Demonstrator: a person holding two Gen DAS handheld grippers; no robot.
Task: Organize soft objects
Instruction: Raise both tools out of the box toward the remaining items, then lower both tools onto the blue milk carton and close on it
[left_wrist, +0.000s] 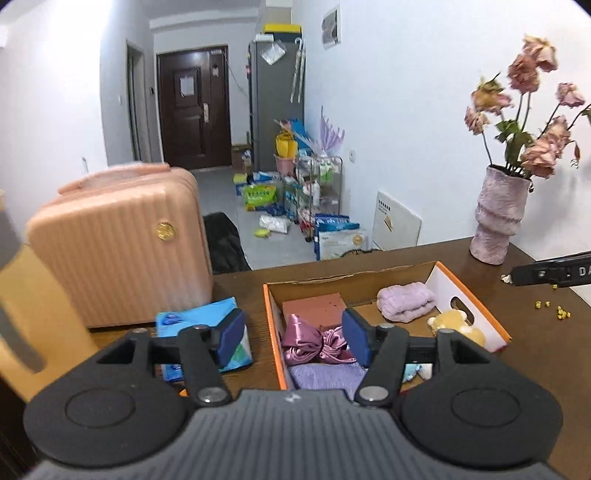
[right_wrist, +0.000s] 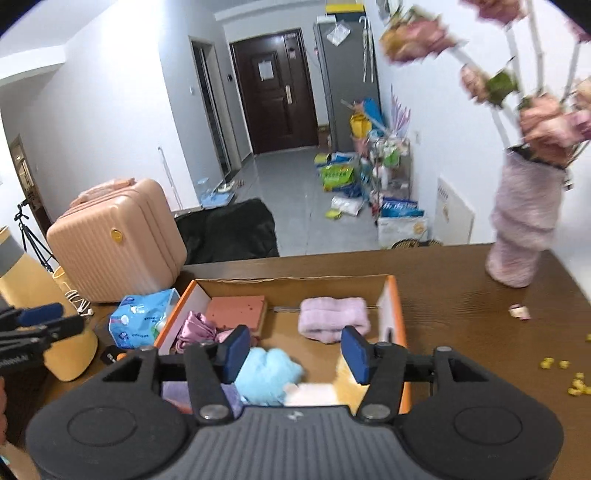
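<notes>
An orange-edged cardboard box (left_wrist: 274, 325) (right_wrist: 391, 295) stands on the brown table. In it lie a rolled lilac towel (left_wrist: 406, 301) (right_wrist: 332, 317), a salmon sponge block (left_wrist: 314, 308) (right_wrist: 236, 312), a shiny purple satin bow (left_wrist: 314, 341) (right_wrist: 197, 325), a folded purple cloth (left_wrist: 325, 376), a light blue plush (right_wrist: 267, 374) and a yellow plush (left_wrist: 456, 323). My left gripper (left_wrist: 293, 338) hovers open above the box's left part, nothing between its blue pads. My right gripper (right_wrist: 295, 354) hovers open above the box's near middle, over the blue plush, holding nothing.
A blue tissue pack (left_wrist: 201, 325) (right_wrist: 142, 319) lies left of the box. A pink suitcase (left_wrist: 118, 243) (right_wrist: 118, 236) stands at the table's left. A lilac vase (left_wrist: 496, 218) (right_wrist: 524, 225) with dried flowers stands at the back right. Yellow crumbs (right_wrist: 576, 384) dot the right.
</notes>
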